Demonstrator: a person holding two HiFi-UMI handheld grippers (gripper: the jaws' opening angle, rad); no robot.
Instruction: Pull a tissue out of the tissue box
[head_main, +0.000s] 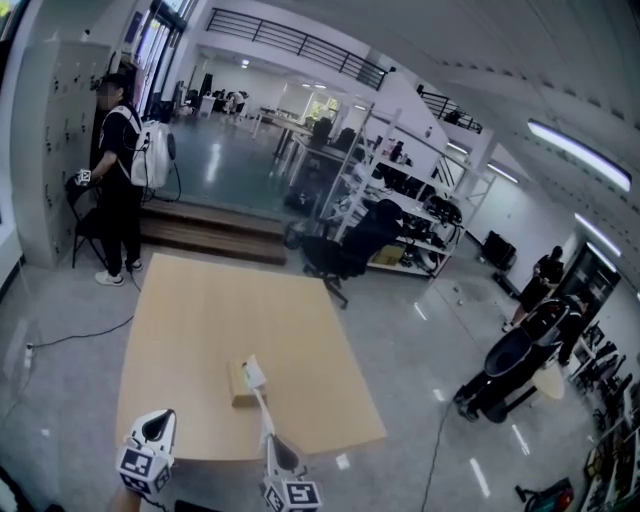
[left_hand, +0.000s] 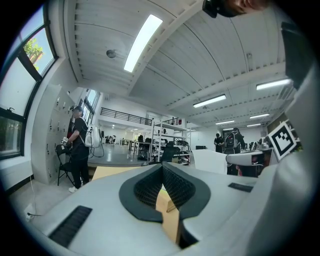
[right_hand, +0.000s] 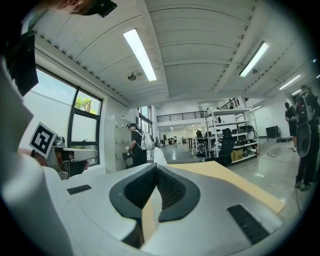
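Note:
A tan tissue box (head_main: 240, 385) lies on the light wooden table (head_main: 220, 310) near its front edge. A white tissue (head_main: 262, 400) rises from the box and stretches in a thin strip toward my right gripper (head_main: 272, 440), which is shut on its end. In the right gripper view the tissue (right_hand: 159, 156) shows just past the closed tips of that gripper (right_hand: 156, 166). My left gripper (head_main: 158, 418) hangs at the table's front left, apart from the box, shut and holding nothing. In the left gripper view the jaws of this gripper (left_hand: 162, 166) meet, with the box (left_hand: 169, 212) seen below them.
A person with a white backpack (head_main: 120, 170) stands by lockers and a folding chair at the far left. A black office chair (head_main: 340, 255) sits just beyond the table's far end. Shelving stands behind it. Another person with a black cart (head_main: 520, 355) is at the right.

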